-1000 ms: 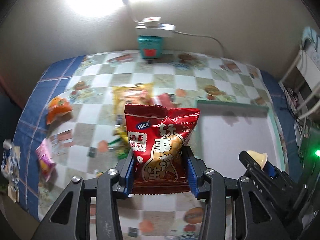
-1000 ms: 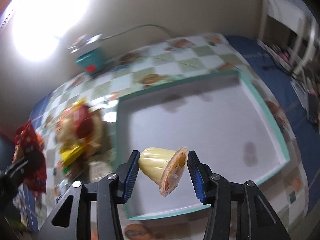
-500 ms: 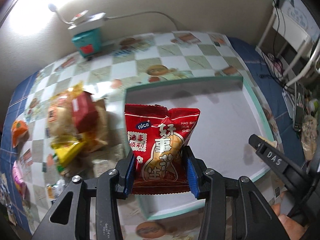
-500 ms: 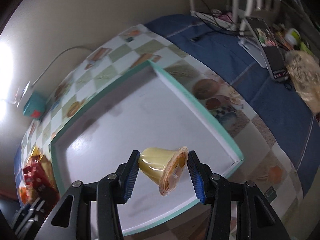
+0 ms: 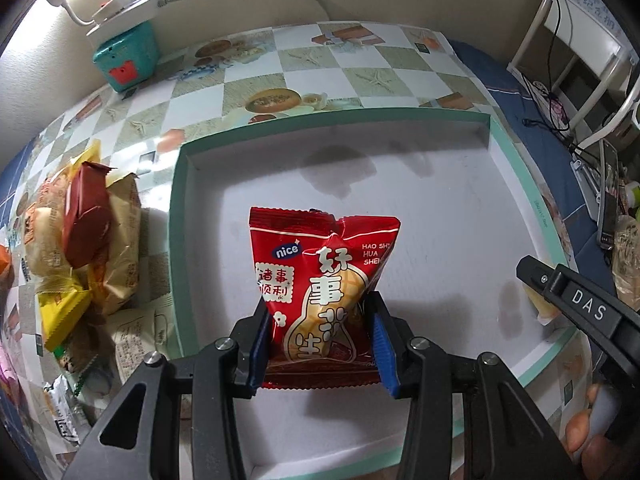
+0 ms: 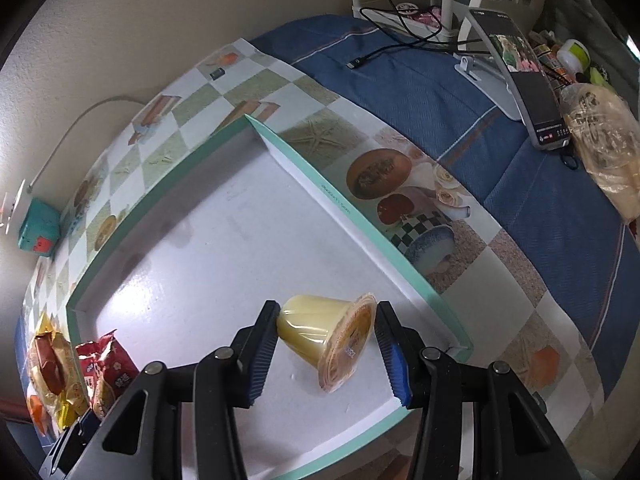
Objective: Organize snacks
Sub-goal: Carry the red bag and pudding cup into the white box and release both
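Observation:
My left gripper [image 5: 320, 342] is shut on a red peanut snack bag [image 5: 320, 272] and holds it upright over the near part of a white tray with a green rim [image 5: 176, 216]. My right gripper [image 6: 326, 344] is shut on a yellow jelly cup [image 6: 320, 334], tilted with its lid to the right, low over the tray's near right corner [image 6: 452, 332]. The right gripper also shows at the right edge of the left wrist view [image 5: 576, 300]. The red bag also shows at the lower left of the right wrist view [image 6: 106, 372].
A pile of snack packets [image 5: 80, 240] lies left of the tray on the checkered tablecloth [image 5: 304, 60]. A teal box [image 5: 126, 56] with a white power strip on top stands by the wall. A phone on a stand [image 6: 520, 80], cables and a bagged item [image 6: 604, 136] lie on the blue cloth to the right.
Both grippers have moved right from the snack pile to over the tray, each keeping its item. The right gripper has come down close to the tray's near right corner.

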`<action>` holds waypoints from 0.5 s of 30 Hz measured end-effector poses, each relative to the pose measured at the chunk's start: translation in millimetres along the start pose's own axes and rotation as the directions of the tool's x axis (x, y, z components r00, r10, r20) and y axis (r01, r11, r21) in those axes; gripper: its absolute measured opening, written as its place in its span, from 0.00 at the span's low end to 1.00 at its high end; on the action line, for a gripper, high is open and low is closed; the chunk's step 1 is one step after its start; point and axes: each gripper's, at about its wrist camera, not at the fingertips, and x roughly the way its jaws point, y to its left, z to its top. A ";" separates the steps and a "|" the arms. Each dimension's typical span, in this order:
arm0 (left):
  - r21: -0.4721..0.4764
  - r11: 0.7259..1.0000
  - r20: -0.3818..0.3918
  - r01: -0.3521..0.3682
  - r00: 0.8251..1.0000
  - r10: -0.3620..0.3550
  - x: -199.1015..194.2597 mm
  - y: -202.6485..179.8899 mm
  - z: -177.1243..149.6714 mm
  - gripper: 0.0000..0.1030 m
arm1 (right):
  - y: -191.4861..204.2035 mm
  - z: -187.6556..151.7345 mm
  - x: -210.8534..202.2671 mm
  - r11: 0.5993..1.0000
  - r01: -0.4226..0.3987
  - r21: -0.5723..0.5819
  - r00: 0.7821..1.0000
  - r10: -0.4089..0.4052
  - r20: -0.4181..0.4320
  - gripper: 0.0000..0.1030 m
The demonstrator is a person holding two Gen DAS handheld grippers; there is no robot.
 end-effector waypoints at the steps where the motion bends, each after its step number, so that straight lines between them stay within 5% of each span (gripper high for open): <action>1: 0.000 1.000 0.000 0.001 1.000 -0.001 1.1 -0.1 1.4 0.45 | 0.7 0.5 0.8 1.000 0.002 -0.004 1.000 -0.002 0.001 0.50; 8: -0.006 1.000 0.007 0.012 1.000 -0.012 2.2 3.2 6.3 0.46 | 4.8 2.9 5.3 1.000 -0.013 -0.020 1.000 0.013 -0.005 0.50; 11: -0.015 1.000 0.007 0.022 1.000 -0.021 0.8 3.8 7.2 0.65 | 8.1 3.4 5.1 0.999 -0.019 -0.030 1.000 0.019 -0.001 0.50; 15: -0.017 1.000 0.009 0.013 1.000 -0.013 -4.2 3.4 8.9 0.67 | 10.6 1.5 9.8 0.999 -0.015 -0.039 1.000 0.014 -0.021 0.50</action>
